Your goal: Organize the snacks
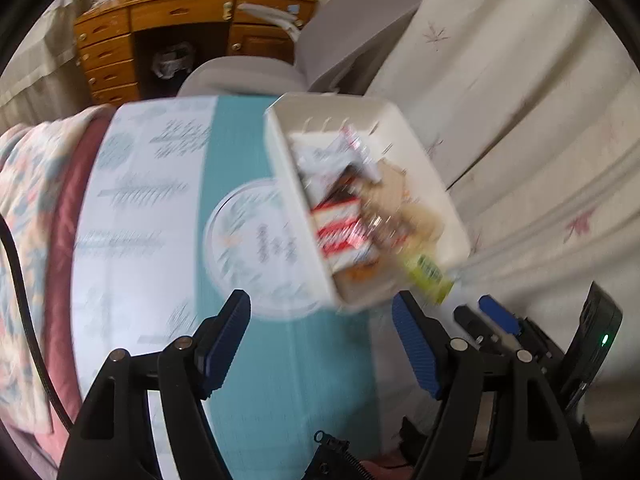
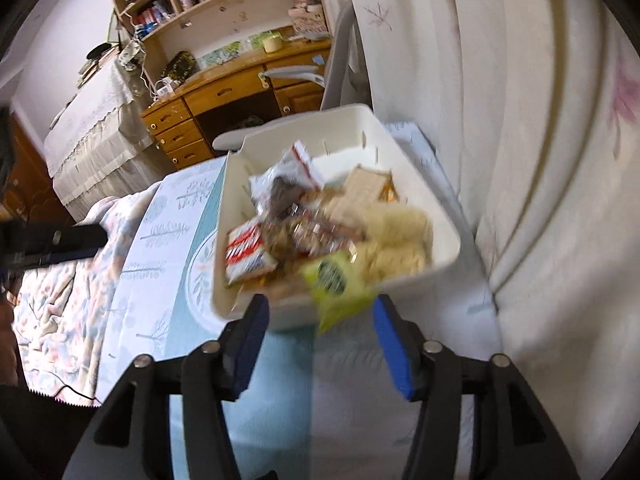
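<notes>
White bin (image 2: 400,144) of snacks sits just ahead of the right gripper (image 2: 320,344); yellow-green packet (image 2: 338,292) hangs over its near rim, between wide jaws, prob. not pinched. Left gripper (image 1: 320,336) also wide, empty. Packet looks light, crinkly, slippery: grip mid-body, gently, contents prob. crush.
</notes>
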Demonstrator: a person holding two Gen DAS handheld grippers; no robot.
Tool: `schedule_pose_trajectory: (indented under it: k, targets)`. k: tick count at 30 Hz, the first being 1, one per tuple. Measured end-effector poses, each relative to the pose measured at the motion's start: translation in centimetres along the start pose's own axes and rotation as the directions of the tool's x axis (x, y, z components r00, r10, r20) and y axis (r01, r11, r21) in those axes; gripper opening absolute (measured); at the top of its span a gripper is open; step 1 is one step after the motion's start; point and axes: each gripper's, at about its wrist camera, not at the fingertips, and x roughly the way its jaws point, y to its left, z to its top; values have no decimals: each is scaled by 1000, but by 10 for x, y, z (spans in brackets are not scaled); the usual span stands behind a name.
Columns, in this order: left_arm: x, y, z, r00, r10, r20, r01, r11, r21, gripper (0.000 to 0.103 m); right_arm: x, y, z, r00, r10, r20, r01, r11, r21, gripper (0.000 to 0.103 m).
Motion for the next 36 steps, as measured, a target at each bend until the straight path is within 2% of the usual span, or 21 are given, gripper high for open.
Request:
schedule_pose_trajectory:
  k: [5, 10, 12, 13, 14, 16, 20, 23, 25, 31, 36]
  targets:
    - [-22, 29, -52, 1000, 26, 0, -26, 1000, -9, 73, -15, 17, -32, 998, 14, -59, -11, 999, 52, 63]
    - [-46, 41, -90, 998, 69, 15, -68, 997, -33, 73, -39, 36, -54, 991, 56, -119, -52, 998, 38, 63]
    - [-55, 38, -98, 996, 82, 34, -81, 996, -33, 78, -51, 43, -58, 987, 71, -141, -68, 997, 25, 64]
    - [-64, 36, -105, 994, 97, 55, -95, 995, -34, 82, -57, 47, -58, 986, 73, -149, -72, 997, 16, 69]
    - [-70, 33, -110, 992, 104, 71, -101, 994, -39, 83, -63, 50, -58, 985, 79, -154, -79, 997, 5, 73]
    - [-80, 27, -116, 990, 112, 90, -106, 993, -59, 85, -76, 58, -55, 984, 69, -165, -74, 997, -23, 76]
    - [-102, 9, -122, 987, 105, 119, -94, 991, -95, 90, -99, 69, -47, 980, 40, -195, -55, 996, -70, 78]
    - [-119, -9, -127, 975, 149, 168, -137, 987, -80, 99, -118, 74, -43, 984, 35, -175, -51, 995, -90, 89]
    - [-128, -17, -130, 964, 189, 188, -175, 981, -90, 100, -133, 78, -42, 987, 28, -156, -45, 993, -105, 92]
    - [-145, -34, -142, 923, 306, 232, -287, 951, -114, 102, -157, 85, -49, 997, 30, -67, -39, 989, -140, 97]
    - [-148, -38, -150, 905, 342, 252, -317, 939, -135, 102, -154, 87, -56, 999, 25, -42, -32, 986, -164, 98]
